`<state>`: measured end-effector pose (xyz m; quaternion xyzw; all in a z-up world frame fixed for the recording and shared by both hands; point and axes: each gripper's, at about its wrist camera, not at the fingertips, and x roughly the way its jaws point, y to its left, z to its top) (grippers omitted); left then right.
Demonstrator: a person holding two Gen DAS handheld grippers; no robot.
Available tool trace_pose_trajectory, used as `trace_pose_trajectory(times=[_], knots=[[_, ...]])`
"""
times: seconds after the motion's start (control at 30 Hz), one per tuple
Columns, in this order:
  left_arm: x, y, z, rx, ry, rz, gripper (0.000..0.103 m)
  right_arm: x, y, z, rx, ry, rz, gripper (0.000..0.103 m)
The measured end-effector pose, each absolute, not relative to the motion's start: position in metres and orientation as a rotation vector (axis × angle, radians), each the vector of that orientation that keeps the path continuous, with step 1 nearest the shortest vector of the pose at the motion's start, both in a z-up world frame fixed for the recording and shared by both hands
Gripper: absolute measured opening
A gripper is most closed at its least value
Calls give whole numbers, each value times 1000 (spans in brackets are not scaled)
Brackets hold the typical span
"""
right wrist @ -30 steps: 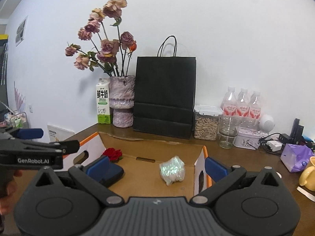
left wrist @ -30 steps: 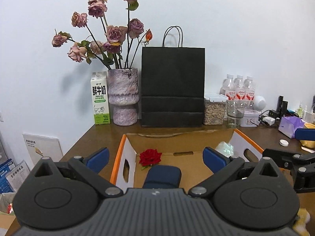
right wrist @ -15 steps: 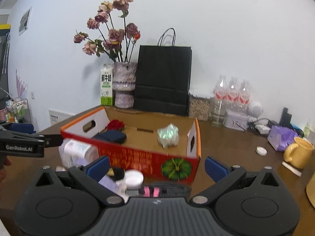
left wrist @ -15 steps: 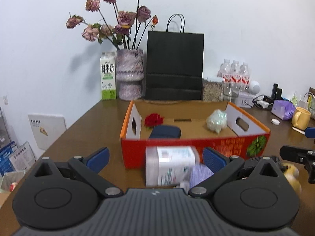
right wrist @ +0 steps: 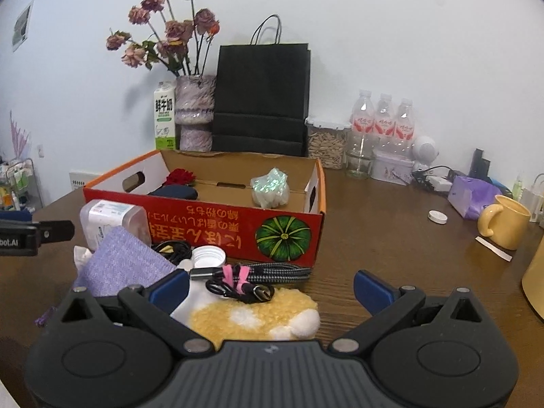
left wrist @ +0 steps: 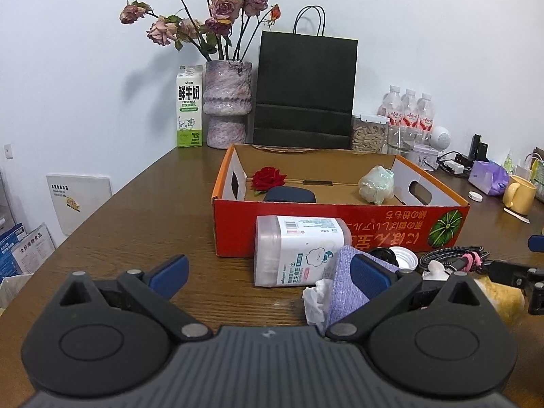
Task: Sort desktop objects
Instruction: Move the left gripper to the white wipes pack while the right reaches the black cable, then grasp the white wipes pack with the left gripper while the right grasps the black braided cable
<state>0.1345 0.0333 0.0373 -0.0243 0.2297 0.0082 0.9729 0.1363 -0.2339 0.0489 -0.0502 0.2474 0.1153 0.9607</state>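
A red cardboard box (left wrist: 401,227) (right wrist: 204,217) holds a red rose (left wrist: 268,177), a dark blue case (left wrist: 290,194) and a shimmery crumpled wrap (right wrist: 270,188). In front of it lie a clear plastic canister (left wrist: 299,250) on its side, a purple cloth (right wrist: 122,265), white tissue (left wrist: 314,301), a white lid (right wrist: 208,256), a braided cable with pink ties (right wrist: 251,275) and a yellow-and-white plush (right wrist: 251,316). My left gripper (left wrist: 268,272) stands open just short of the canister. My right gripper (right wrist: 270,287) is open over the plush and cable.
At the back stand a milk carton (left wrist: 189,106), a vase of dried roses (left wrist: 227,102), a black paper bag (left wrist: 306,91), a jar, water bottles (right wrist: 384,115) and a tin. A yellow mug (right wrist: 505,226), a purple pack and a small white cap (right wrist: 437,217) lie to the right.
Both grippers have pulled back from over the box toward the table's near side. The clutter in front of the box has come into view. Both stay open.
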Motion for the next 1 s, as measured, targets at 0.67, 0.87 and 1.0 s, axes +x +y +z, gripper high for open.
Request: trace_pose_trajectory(times=[0.67,0.87,1.0], knots=[[198,15,46,9,535,3,103,239,-215,56,-114,822,311,103],[214,15,40,3,581,-6,103,266,-202,43,-153,946,285,103],[219,13,40,-3,590,-6,103,275,-198,34,-143,996,279,103]])
